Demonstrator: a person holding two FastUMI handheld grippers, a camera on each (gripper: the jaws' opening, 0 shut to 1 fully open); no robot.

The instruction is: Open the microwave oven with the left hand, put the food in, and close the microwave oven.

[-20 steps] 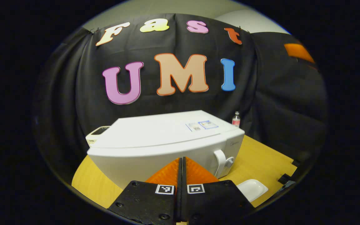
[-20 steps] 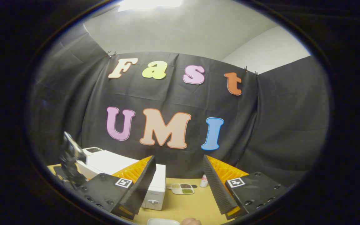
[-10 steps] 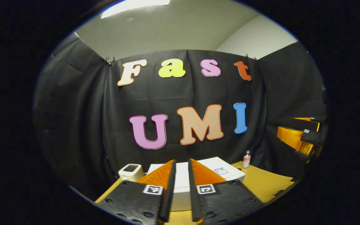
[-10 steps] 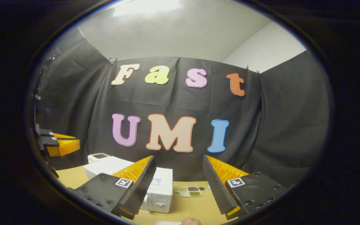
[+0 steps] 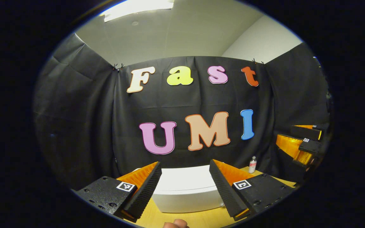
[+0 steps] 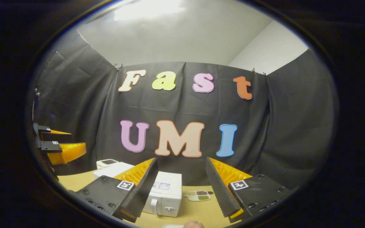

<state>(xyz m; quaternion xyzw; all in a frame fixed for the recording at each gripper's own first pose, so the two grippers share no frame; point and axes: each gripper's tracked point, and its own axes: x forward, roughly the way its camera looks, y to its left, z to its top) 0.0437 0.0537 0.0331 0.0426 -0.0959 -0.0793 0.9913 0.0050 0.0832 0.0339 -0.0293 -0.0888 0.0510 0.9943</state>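
1. The left gripper hangs with its jaws released, holding nothing, above and on the near side of the microwave oven. The oven sits on the worktop, its door apparently shut. In the right gripper view the door handle is a slim upright bar on the front. A reach from this height could slide off it or bump the casing.
2. The right gripper is likewise released and empty, raised to the right of the oven. A swinging door could meet it if it drifts left.
3. A pull at the handle might drag the whole oven across the worktop rather than open the door.
4. The food is hard to place: a sectioned dish lies to the far right of the oven, its contents too small to tell, and a white rim is cut off at the bottom edge.
5. A small bottle stands far right near the cloth, clear of the likely path.
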